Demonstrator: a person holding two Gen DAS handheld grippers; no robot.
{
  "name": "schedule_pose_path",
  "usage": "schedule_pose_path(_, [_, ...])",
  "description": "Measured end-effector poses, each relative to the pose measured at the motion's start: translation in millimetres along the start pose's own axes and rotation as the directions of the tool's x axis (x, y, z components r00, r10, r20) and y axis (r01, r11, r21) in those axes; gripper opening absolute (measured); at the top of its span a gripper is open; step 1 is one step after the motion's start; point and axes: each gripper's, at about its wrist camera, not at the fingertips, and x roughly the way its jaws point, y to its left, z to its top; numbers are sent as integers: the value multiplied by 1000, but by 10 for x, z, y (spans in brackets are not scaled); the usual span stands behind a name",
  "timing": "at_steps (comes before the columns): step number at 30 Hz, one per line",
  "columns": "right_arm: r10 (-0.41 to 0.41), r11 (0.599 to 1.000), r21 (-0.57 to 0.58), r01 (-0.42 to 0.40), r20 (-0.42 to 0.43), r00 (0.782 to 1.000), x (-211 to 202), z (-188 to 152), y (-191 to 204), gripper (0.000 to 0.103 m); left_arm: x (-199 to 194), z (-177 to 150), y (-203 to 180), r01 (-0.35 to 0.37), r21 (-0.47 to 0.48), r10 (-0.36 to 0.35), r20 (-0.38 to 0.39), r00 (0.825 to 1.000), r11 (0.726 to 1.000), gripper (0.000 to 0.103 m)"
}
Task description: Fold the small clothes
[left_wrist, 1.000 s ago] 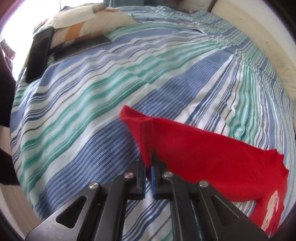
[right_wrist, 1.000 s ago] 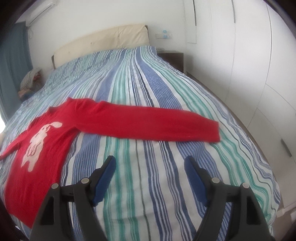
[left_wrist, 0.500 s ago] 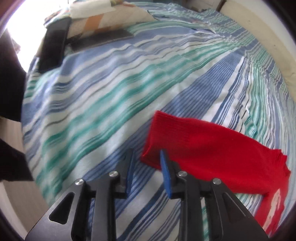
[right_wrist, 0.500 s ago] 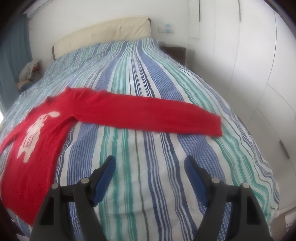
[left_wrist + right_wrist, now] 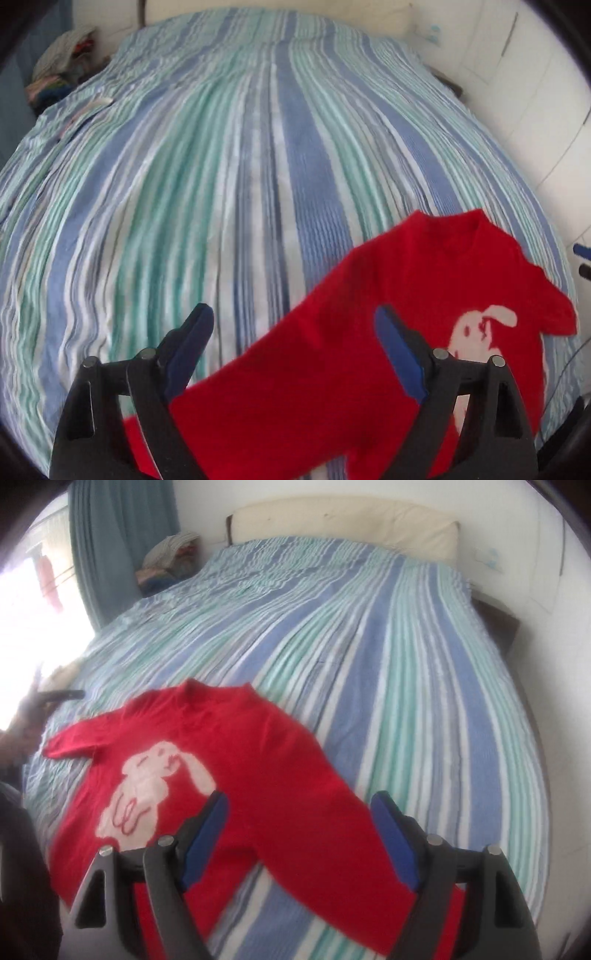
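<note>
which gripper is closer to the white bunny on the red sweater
Hard to call, right by a little. The right gripper hangs over the sleeve just right of the bunny. The left gripper, jaws opening, frames the other sleeve, with the bunny beyond its right finger.

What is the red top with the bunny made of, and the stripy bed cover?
The red top looks like soft knitted yarn, maybe wool or acrylic: its surface is matte and fuzzy, and it drapes limply. The pale bunny seems knitted in, though blur makes that unsure. The stripy bed cover looks like thin woven cotton with a crinkled, puckered finish, since fine ripples run along the stripes.
</note>
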Motion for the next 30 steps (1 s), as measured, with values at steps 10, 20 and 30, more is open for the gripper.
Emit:
schedule_pose_path(10, [169,985,22,-169,-255,952,1904,791,43,78,809,194,-361,12,211,21,-155,988,977,58])
schedule_pose_path(20, [-127,971,-219,92,-149,981,1909,882,391,4,672,362,-426,-96,173,84,76,994,980,1])
schedule_pose_path(30, [-194,970,-183,162,-169,966,2170,727,278,35,569,251,-340,-206,97,195,113,974,974,66])
